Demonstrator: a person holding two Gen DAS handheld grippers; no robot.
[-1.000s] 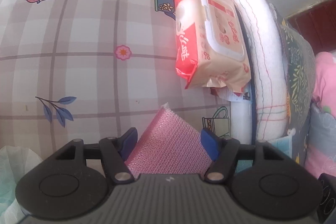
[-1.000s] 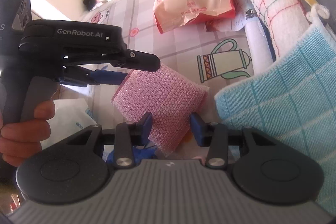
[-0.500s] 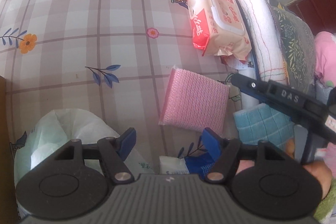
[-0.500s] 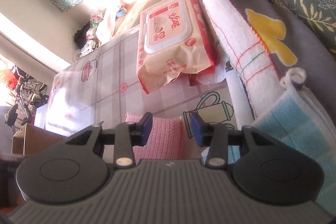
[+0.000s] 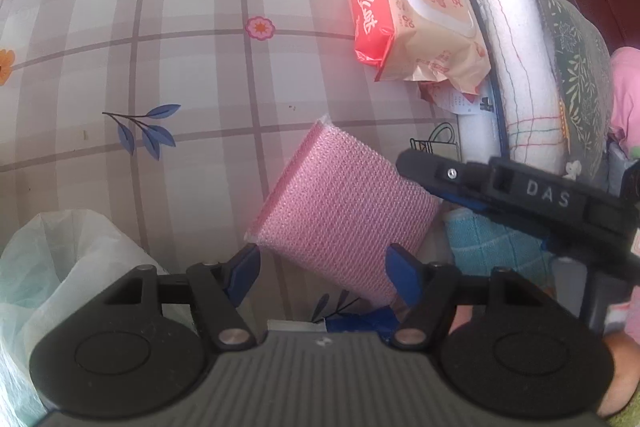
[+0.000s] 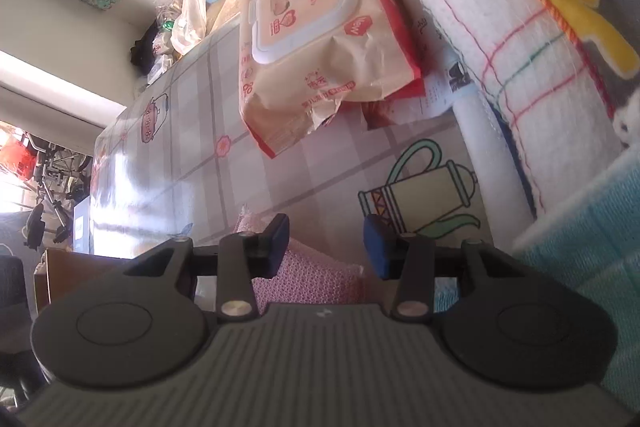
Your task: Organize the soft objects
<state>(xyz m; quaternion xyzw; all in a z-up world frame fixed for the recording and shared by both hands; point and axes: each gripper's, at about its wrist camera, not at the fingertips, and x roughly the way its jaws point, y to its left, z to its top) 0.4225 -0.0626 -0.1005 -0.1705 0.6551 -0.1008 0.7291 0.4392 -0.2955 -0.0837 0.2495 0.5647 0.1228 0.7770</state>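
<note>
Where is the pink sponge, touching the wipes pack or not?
Apart. The left wrist view shows bare checked tablecloth between the pink sponge and the wipes pack.

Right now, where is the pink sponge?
In the left wrist view the pink sponge lies on the checked tablecloth, just ahead of the left tool, below the wipes pack.

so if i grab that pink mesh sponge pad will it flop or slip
The pink mesh sponge pad looks thick and flat, so it probably squashes rather than flops. Its rough knit should grip the pads. It likely weighs little.
</note>
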